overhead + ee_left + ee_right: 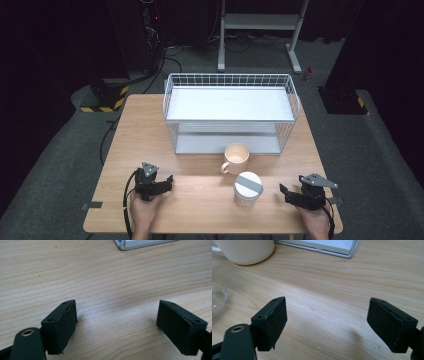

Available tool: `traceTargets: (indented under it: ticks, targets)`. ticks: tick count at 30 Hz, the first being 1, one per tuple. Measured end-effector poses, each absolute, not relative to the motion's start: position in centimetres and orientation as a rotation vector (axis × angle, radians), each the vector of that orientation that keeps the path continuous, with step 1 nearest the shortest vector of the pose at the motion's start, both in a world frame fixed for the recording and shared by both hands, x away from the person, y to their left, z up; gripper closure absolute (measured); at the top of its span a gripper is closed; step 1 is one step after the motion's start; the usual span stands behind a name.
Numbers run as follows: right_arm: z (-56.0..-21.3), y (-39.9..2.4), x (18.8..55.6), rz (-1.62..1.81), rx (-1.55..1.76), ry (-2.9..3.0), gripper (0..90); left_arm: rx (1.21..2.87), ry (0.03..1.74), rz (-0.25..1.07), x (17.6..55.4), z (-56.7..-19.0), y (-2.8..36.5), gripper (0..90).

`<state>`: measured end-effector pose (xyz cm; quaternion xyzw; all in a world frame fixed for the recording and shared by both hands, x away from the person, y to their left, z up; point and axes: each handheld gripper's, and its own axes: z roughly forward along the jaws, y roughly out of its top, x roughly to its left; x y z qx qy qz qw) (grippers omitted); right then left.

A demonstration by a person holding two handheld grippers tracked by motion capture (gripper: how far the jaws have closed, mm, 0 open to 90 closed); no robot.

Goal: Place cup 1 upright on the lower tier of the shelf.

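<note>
In the high view, the left tongs (169,181) and the right tongs (283,192) were held low over the wooden surface (200,210), well apart. Between them stood a lidded jar (248,189), nearer the right tongs, with a cream mug (236,157) just behind it and a white wire rack (230,112) beyond. In the left gripper view, the jaws were spread wide over bare wood, nothing between them. In the right gripper view, the jaws were likewise wide and empty, the mug (244,251) seen at upper left.
</note>
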<state>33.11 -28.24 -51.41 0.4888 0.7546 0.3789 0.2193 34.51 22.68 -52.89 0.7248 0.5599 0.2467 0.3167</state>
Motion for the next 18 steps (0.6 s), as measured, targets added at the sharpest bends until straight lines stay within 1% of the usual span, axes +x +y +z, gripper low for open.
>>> traceTargets:
  ticks: [7, 18]
  targets:
    - [-51.1, -27.5, 31.8, 1.088, 1.294, 2.107, 15.0, 1.908, 1.473, 0.648, 34.5, -52.9, 22.7, 17.3]
    - [-50.9, -25.7, 30.9, 1.128, 1.195, 2.162, 14.3, 1.907, 1.475, 0.65, 34.5, -52.9, 22.7, 17.3]
